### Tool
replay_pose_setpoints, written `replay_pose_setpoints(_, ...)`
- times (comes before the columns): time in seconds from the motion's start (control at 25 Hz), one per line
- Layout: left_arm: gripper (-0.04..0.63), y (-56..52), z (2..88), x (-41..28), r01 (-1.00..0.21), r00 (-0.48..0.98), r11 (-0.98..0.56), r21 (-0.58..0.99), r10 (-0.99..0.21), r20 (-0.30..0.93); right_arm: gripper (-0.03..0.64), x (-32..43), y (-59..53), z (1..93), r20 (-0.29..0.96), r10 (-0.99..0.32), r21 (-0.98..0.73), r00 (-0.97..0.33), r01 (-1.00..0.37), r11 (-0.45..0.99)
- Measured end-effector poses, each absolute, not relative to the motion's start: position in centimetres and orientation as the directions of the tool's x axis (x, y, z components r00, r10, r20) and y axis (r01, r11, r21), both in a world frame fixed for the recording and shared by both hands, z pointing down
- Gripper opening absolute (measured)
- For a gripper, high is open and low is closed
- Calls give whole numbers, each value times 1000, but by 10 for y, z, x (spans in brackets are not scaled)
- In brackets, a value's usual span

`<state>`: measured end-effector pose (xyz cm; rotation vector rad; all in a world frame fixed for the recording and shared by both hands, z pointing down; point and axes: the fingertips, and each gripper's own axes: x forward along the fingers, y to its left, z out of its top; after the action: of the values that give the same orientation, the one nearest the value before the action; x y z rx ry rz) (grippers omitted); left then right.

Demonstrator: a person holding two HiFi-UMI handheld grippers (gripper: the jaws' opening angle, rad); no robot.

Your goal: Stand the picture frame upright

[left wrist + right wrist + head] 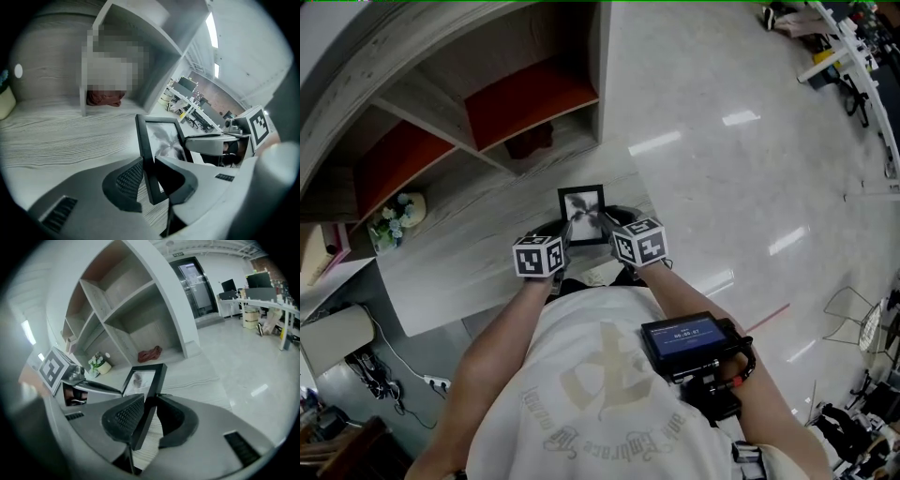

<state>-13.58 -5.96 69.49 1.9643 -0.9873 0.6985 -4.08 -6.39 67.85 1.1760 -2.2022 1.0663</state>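
On the bottom board (459,253) of the shelf unit (487,89), near its front edge: picture frame (582,214) (161,150) (143,385), black border, grey print inside. It's roughly upright, with its face toward the person and its back toward the shelf unit's compartments. Can't tell whether its bottom edge rests on the board or hangs just above it.

Left gripper (563,236) (149,180): jaws drawn in to a narrow gap, one pad on the front and one on the back of the frame's left side rail, low on the rail. Both pads are pressed on it, and nothing else is between them.

Right gripper (614,230) (149,416): same picture. Its jaws are narrowed onto the right side rail, pads clamped front and back, again toward the lower end.

Both grippers come at the frame from the shelf unit's open front, slanting downward. Left marker cube (538,256) (53,367) and right marker cube (639,243) (257,123) sit side by side over the board's front edge, with the frame between them.

Also on the shelf unit:
- red crumpled cloth (530,141) (105,97) (150,354), in the compartment directly behind the frame
- small flower pot (398,214) (99,364), further along the board toward the unit's left end, well apart from the frame
- red back panels (530,98) in two upper compartments

Past the shelf unit's right end is glossy floor (750,187). A screen device (684,337) sits at the person's chest, on the side away from the shelf unit.
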Motion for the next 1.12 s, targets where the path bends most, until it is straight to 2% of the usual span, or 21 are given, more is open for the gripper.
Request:
replay_pose_setpoints(0.56,87,-74,667,-111,-882,470,-284,375,-492,733,89,-18,-89,649,622,-459,-405,-634,-762,505)
replay_pose_setpoints(1.12,87,-91,658,-87,-900,433,-214,379,-535,725,89,5,-113,645,593,-411,-417,-693,-700,580)
